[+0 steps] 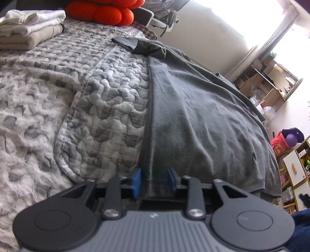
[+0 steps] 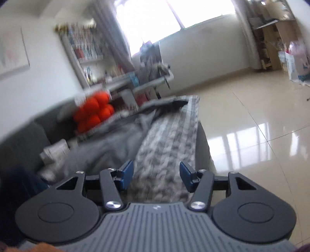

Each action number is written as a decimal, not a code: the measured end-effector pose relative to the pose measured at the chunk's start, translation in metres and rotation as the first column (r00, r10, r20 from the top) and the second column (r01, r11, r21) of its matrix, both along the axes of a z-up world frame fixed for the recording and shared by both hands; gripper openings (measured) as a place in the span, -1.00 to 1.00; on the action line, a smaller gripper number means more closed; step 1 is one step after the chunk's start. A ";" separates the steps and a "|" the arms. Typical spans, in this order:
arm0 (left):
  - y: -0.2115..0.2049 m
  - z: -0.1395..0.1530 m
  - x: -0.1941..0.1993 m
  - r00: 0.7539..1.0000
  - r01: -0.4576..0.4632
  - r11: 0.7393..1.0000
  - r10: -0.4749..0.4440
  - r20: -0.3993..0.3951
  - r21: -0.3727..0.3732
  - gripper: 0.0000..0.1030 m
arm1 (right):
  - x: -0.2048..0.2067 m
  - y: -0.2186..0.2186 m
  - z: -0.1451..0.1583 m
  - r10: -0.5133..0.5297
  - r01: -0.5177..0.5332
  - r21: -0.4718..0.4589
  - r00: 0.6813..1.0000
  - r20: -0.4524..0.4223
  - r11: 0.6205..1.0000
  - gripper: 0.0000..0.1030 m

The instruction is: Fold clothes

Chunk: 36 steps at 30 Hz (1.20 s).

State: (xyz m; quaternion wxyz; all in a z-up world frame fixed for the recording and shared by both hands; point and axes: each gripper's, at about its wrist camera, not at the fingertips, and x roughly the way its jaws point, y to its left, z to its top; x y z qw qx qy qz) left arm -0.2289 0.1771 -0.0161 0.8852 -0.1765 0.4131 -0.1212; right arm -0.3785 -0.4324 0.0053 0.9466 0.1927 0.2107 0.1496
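Soft, wrinkled grey T-shirt [image 1: 203, 116] lies flat on the puffy quilted blanket [image 1: 108, 100], spreading toward 1 o'clock. Left gripper [image 1: 154, 181] straddles its hemmed edge, blue pads apart, not pinching. Right gripper [image 2: 156, 177] gapes over quilt, nothing between. Folded cream stack [image 1: 29, 29] at 10 o'clock.

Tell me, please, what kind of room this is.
Probably a lived-in room of a home, a bedroom or living room. A quilted grey cover lies over a bed or sofa, with a stack of folded laundry and an orange cushion on it. Full bookshelves stand by a window.
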 end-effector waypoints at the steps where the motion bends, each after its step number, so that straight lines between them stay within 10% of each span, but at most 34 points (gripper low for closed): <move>1: -0.001 0.000 0.000 1.000 -0.003 1.000 0.003 -0.004 0.015 -0.32 | 0.008 0.011 -0.006 0.008 -0.008 0.017 1.000 -0.009 1.000 0.10; 6: -0.004 -0.007 0.001 1.000 0.002 0.999 0.000 -0.029 0.050 -0.27 | 0.050 0.054 -0.026 0.041 -0.036 0.069 0.996 -0.081 0.997 0.10; 13: -0.004 -0.010 -0.001 1.000 0.022 0.997 -0.020 -0.019 0.070 -0.75 | 0.069 0.076 -0.029 0.035 -0.016 0.118 0.985 -0.167 0.993 0.06; 15: -0.003 -0.010 -0.001 0.999 0.031 0.997 -0.031 -0.014 0.064 -0.81 | 0.070 0.079 -0.029 0.012 0.011 0.118 0.981 -0.193 0.993 -0.55; 18: -0.003 -0.008 -0.004 0.998 0.064 0.996 -0.065 0.001 0.066 -0.83 | 0.070 0.084 -0.032 -0.005 0.031 0.106 0.972 -0.234 0.994 -0.91; 29: 0.015 0.035 -0.026 0.989 0.114 0.990 -0.120 0.080 0.080 -0.84 | 0.031 0.094 0.028 0.014 -0.014 0.002 0.999 -0.037 1.000 -0.92; 36: 0.023 0.013 -0.028 0.989 0.147 0.981 -0.148 -0.003 0.125 -0.84 | 0.031 0.086 -0.012 0.006 -0.019 -0.071 0.982 -0.188 0.997 -0.92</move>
